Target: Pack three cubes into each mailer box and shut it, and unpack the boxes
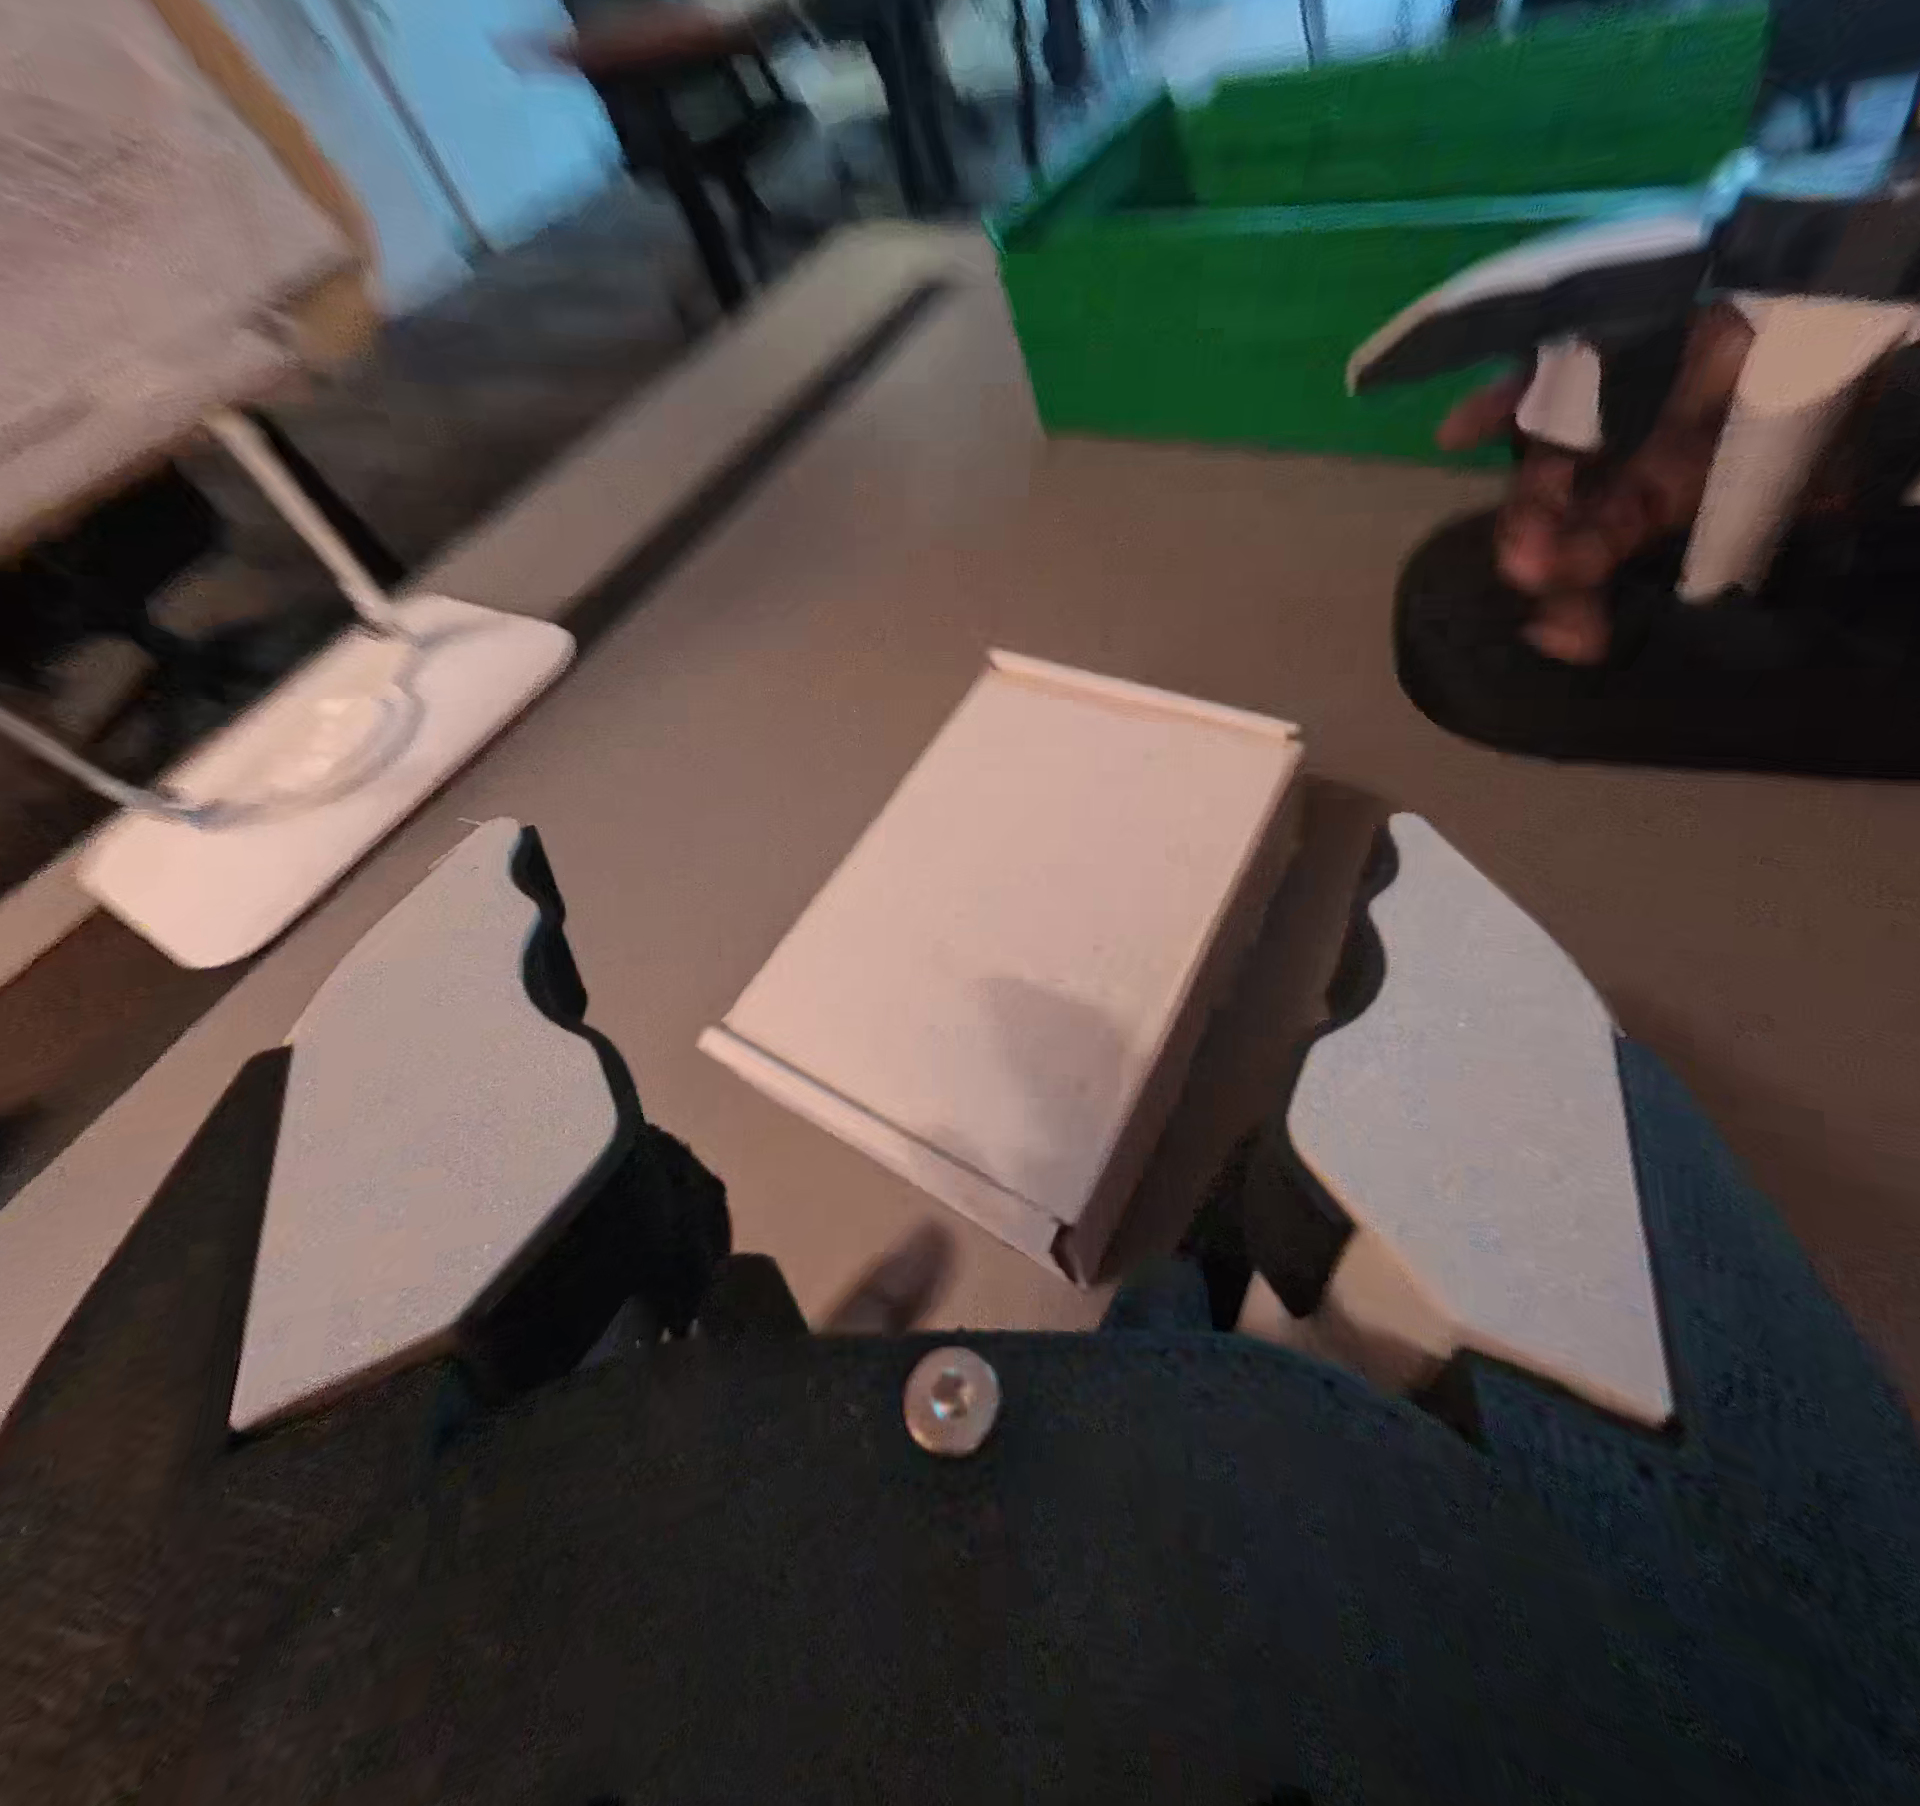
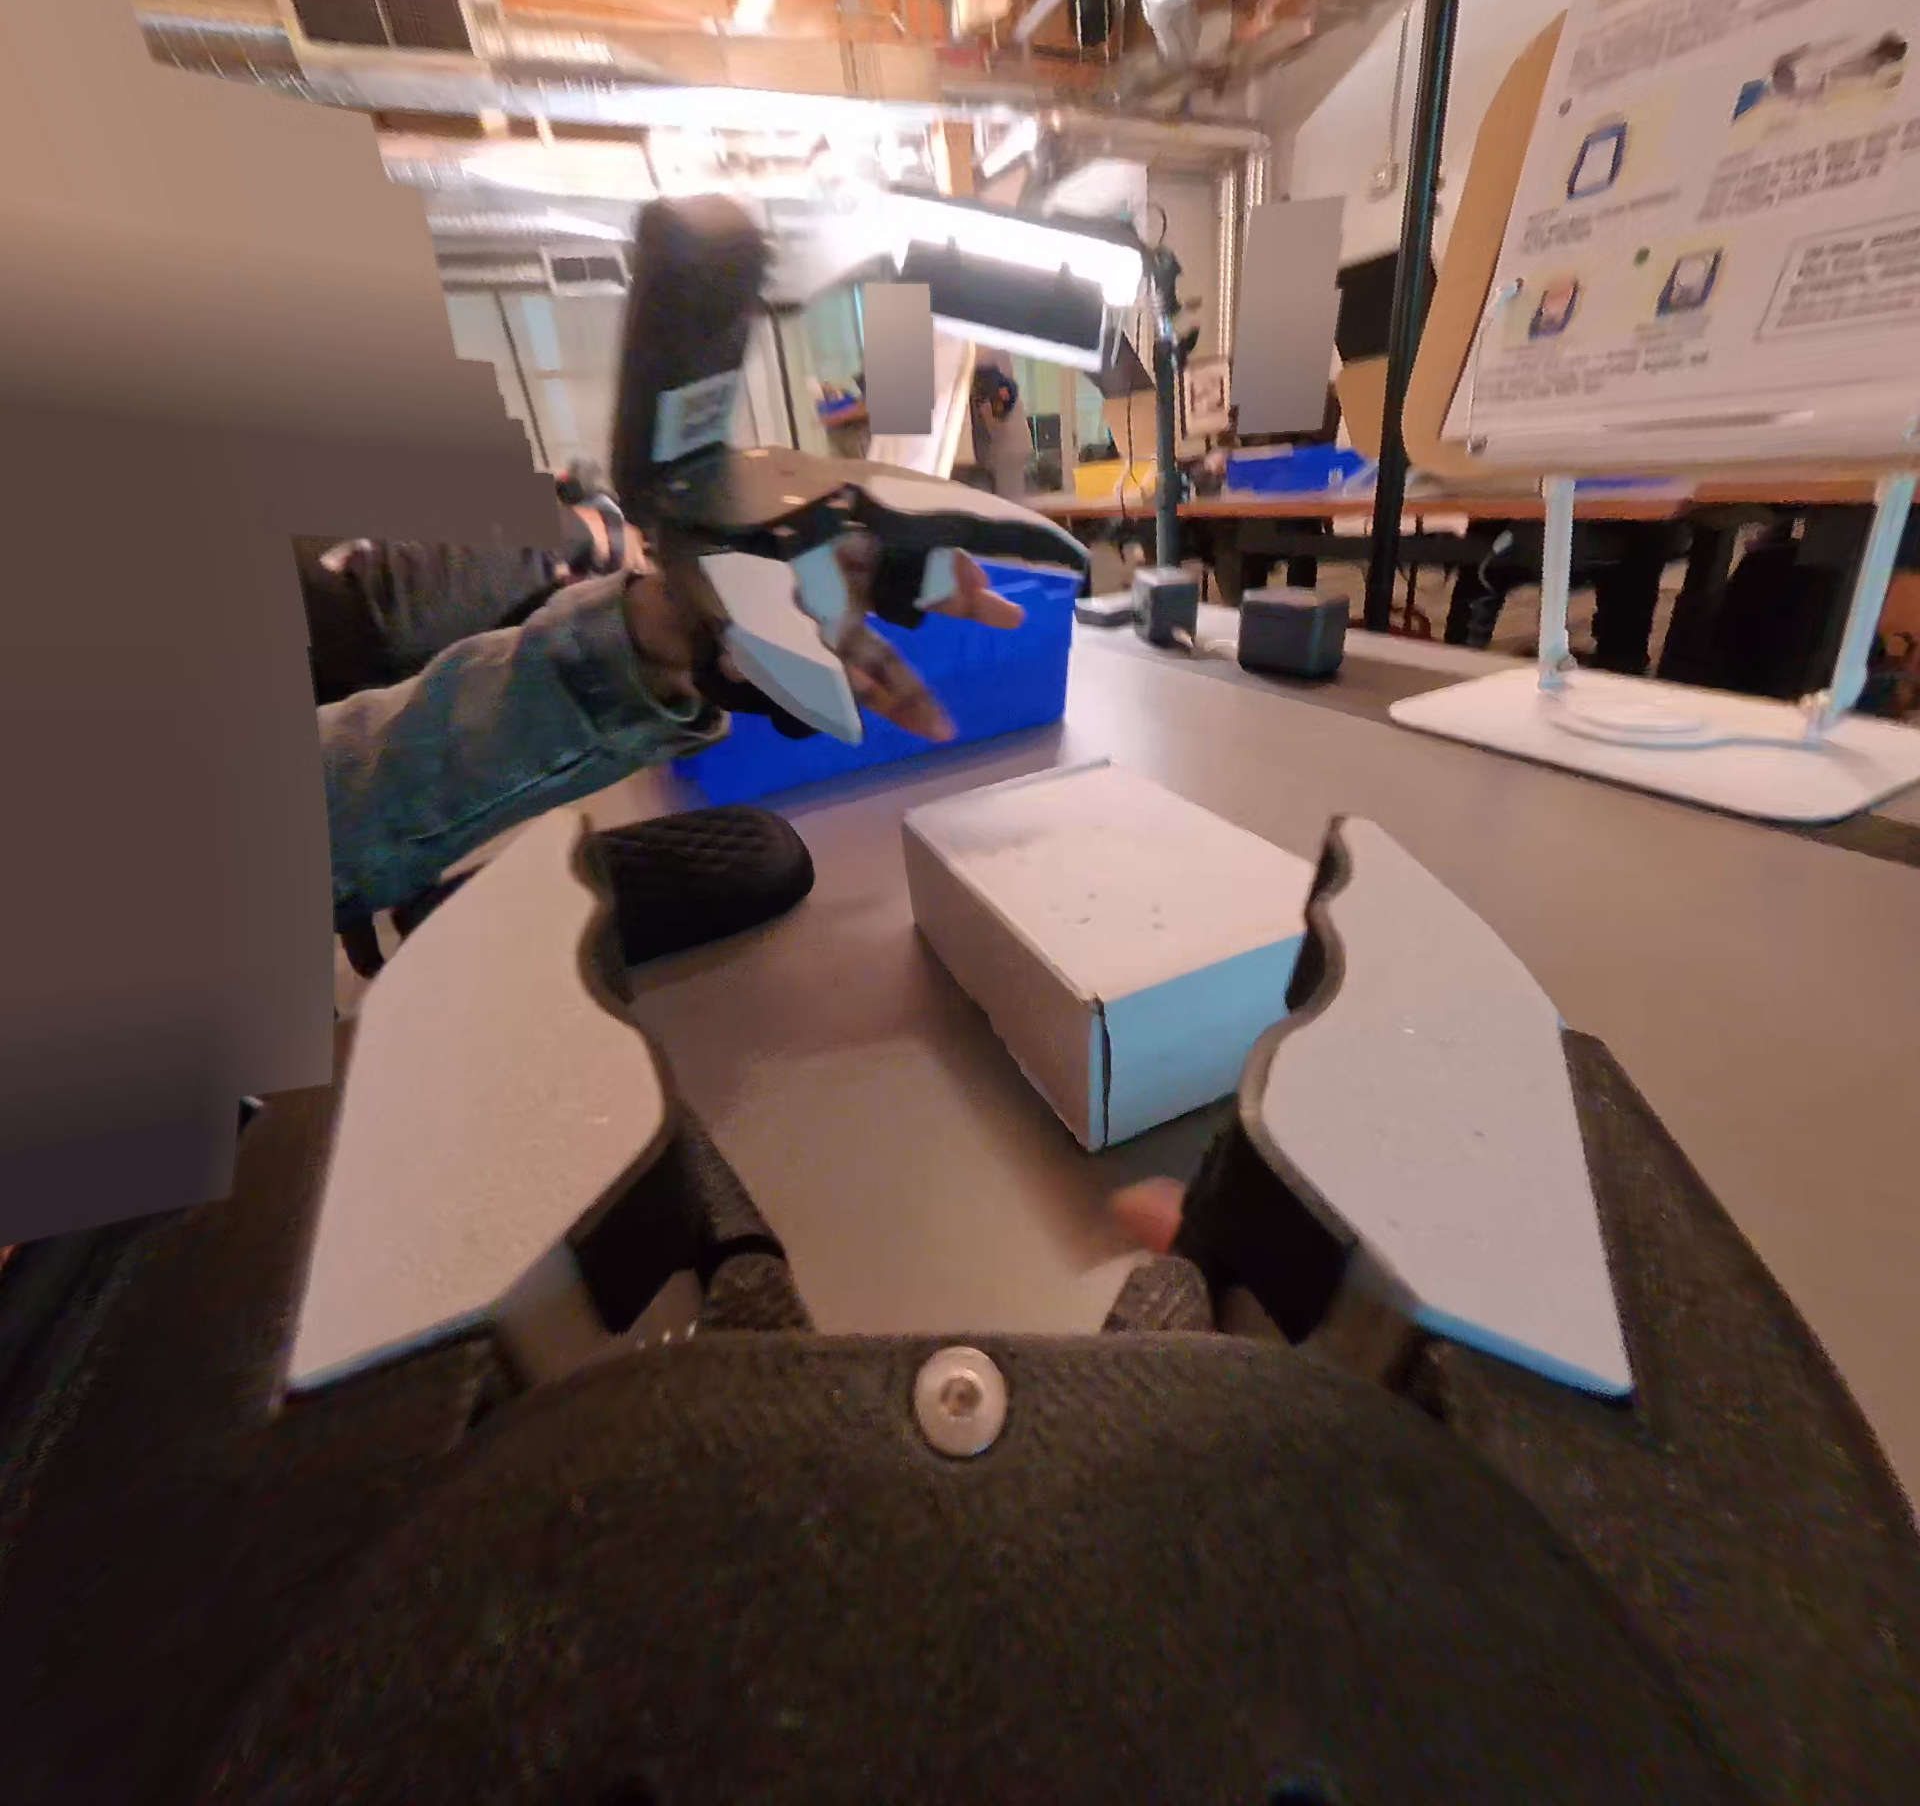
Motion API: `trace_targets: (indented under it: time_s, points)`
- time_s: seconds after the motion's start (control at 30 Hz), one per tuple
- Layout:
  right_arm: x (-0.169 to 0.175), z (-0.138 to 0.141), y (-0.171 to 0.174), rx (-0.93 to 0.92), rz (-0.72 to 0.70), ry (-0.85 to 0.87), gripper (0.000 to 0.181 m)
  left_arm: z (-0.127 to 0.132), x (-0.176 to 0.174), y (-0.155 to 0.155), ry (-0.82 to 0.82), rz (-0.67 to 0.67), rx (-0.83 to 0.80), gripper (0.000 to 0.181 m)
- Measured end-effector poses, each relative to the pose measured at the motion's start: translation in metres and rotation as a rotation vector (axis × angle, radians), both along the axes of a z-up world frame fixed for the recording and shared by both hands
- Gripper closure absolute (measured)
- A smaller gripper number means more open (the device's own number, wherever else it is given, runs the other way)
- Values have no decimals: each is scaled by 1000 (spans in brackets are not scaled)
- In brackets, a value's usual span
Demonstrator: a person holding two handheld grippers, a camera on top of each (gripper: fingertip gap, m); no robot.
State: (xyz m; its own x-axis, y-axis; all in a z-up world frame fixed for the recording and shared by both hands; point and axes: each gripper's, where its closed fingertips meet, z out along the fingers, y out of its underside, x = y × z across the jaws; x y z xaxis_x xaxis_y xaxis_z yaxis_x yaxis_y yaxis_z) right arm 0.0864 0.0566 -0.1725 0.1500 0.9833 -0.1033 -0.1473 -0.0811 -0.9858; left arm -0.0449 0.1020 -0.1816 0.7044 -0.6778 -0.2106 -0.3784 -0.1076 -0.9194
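We see one white mailer box [image 1: 1023, 956], lid shut, lying flat on the grey table [image 1: 790, 613]. In the left wrist view it sits between our left gripper's [image 1: 940, 883] spread fingers, nearer the finger at 3 o'clock; whether that finger touches it we cannot tell. In the right wrist view the same box [image 2: 1112, 935] lies between our right gripper's [image 2: 961, 899] fingers, which also stand wide apart, empty, its near corner by the 3 o'clock finger.

Outward from the box, a black padded rest [image 2: 701, 878] lies at 10 o'clock. Beyond it, a blue bin [image 2: 966, 676] at 11 o'clock. A white stand base [image 2: 1662, 738] is at 2 o'clock. From the left wrist, a green bin [image 1: 1299, 302] sits at 1 o'clock.
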Motion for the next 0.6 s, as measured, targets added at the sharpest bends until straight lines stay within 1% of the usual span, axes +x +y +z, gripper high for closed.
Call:
trace_targets:
  time_s: [0.07,0.1,0.13,0.2,0.23,0.27,0.3,0.33,0.37,0.4,0.43,0.5,0.6]
  points:
    - [-8,-9,9,-95,10,-130,84,4,-19,-6,-81,29,137,52]
    - [-13,-14,16,-151,3,-221,83,-1,-27,-9,-112,40,149,68]
    - [-17,-20,20,-189,8,-306,83,-10,-32,-12,-141,45,116,75]
    - [-26,-32,31,-201,13,-426,86,-35,-38,-17,-137,63,-13,76]
    - [-28,-42,39,-190,-12,-469,86,-45,-36,-22,-116,46,-67,76]
    - [-30,-52,45,-185,-30,-487,87,-50,-34,-26,-85,25,-99,76]
    - [-32,-64,46,-204,-33,-504,89,-54,-34,-26,-66,36,-104,77]
    - [-30,-77,41,-229,-18,-575,88,-58,-34,-25,-44,49,-107,79]
    - [-29,-85,35,-208,3,-646,87,-63,-32,-27,-19,31,-127,79]
    - [-29,-88,35,-167,-10,-670,89,-66,-30,-29,-1,17,-141,79]
    - [-29,-91,36,-148,-26,-688,94,-68,-31,-28,9,32,-151,82]
    - [-30,-96,33,-154,-4,-725,95,-75,-30,-32,25,16,-198,83]
    - [-31,-101,29,-136,17,-759,102,-90,-27,-42,77,-24,-308,85]
